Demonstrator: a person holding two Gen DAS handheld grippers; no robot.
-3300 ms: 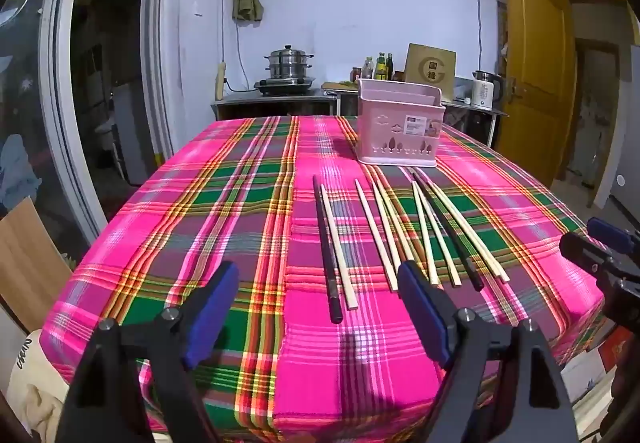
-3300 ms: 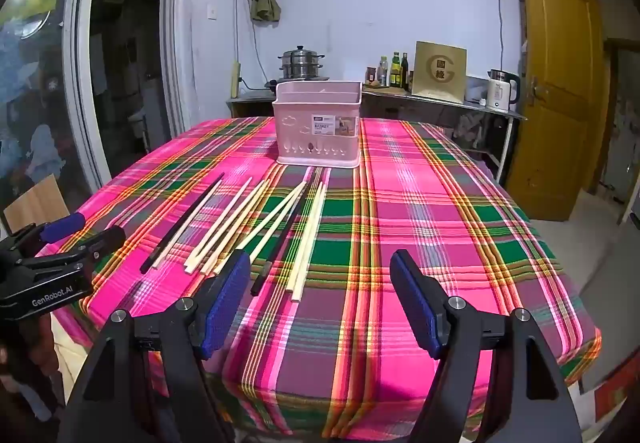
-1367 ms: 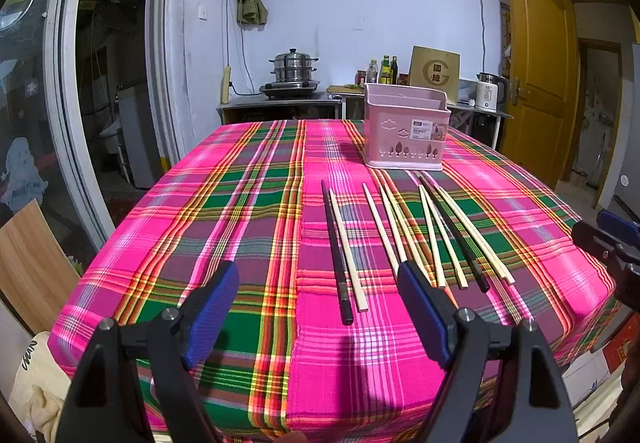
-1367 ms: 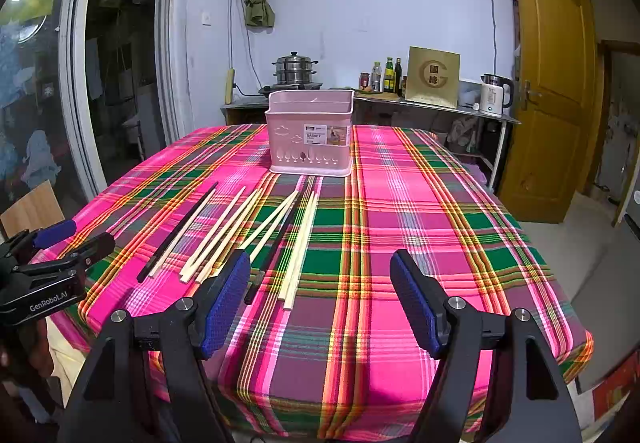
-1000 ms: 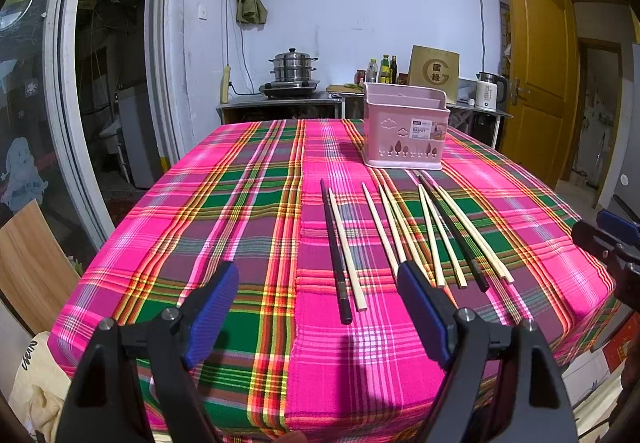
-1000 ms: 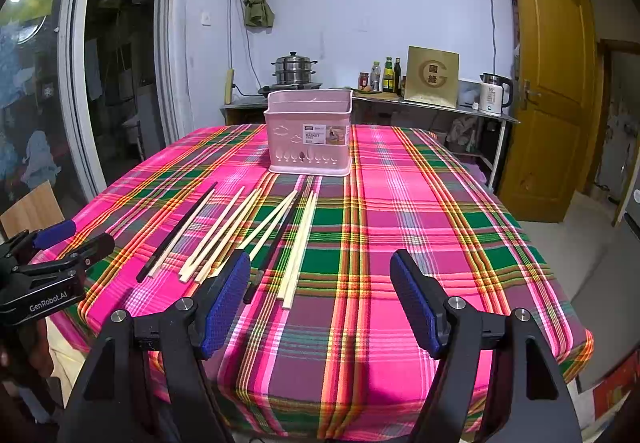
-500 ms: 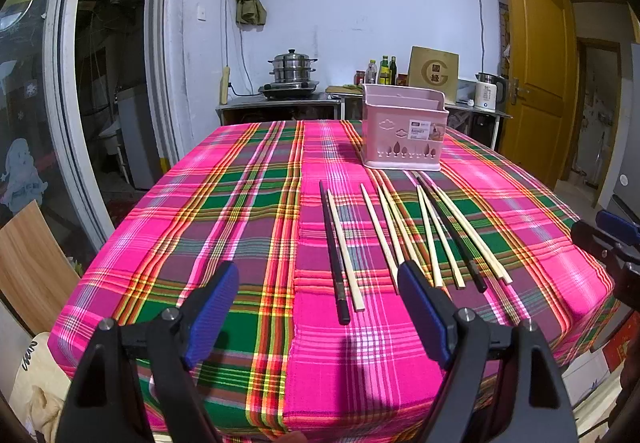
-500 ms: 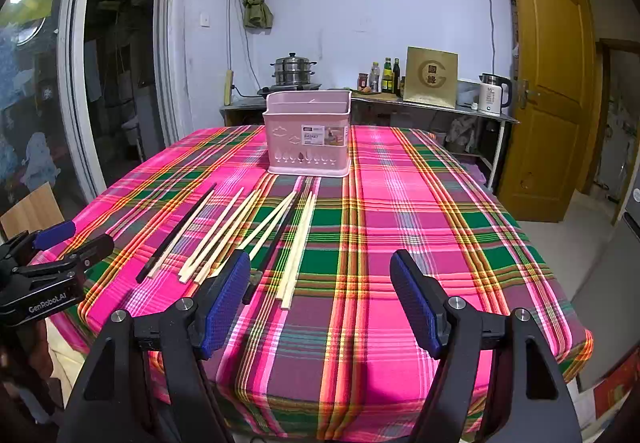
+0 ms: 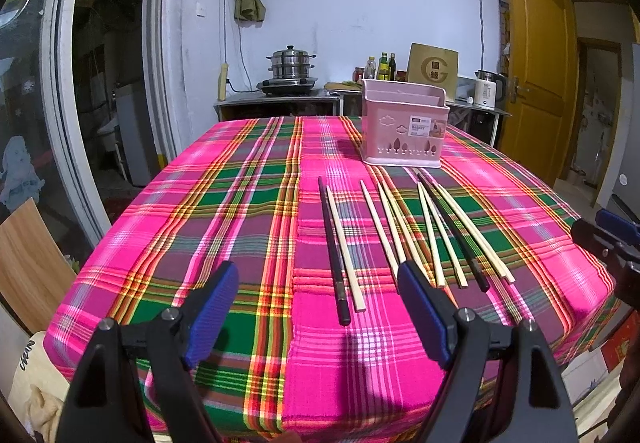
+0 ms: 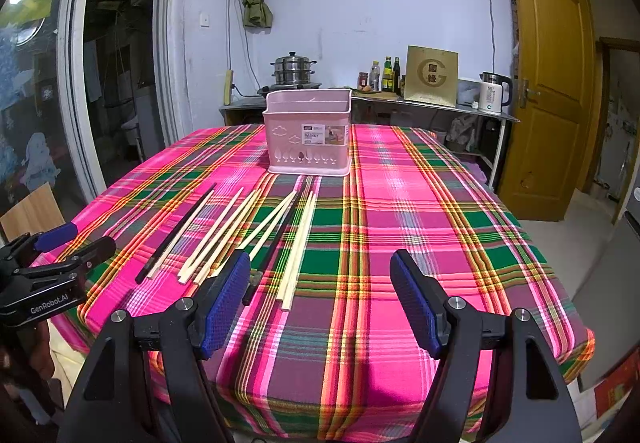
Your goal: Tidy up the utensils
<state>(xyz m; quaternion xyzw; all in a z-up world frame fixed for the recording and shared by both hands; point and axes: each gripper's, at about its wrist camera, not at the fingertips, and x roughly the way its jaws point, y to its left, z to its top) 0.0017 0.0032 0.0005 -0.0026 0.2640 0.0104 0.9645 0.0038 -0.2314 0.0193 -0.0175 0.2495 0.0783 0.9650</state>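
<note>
Several chopsticks lie side by side on the plaid tablecloth point(image 9: 240, 211), most of pale wood point(image 9: 345, 247) and two of them black point(image 9: 331, 251). Behind them stands an empty pink utensil basket point(image 9: 402, 135), also seen in the right wrist view as the pink basket point(image 10: 308, 133). My left gripper point(image 9: 318, 313) hovers open above the near ends of the leftmost chopsticks, holding nothing. My right gripper point(image 10: 320, 299) is open over the near table edge, right of the chopstick ends point(image 10: 290, 275), also holding nothing.
A counter behind the table carries a steel steamer pot point(image 9: 291, 67), bottles point(image 9: 383, 67), a brown box point(image 9: 433, 71) and a white kettle point(image 9: 486, 93). A yellow door point(image 10: 552, 83) stands at right. A glass door frame point(image 9: 60, 83) runs along the left.
Both grippers have drifted slightly; the table and basket sit a little lower and closer in view than three seconds ago. Chopsticks and basket have not moved. Both grippers stay open.
</note>
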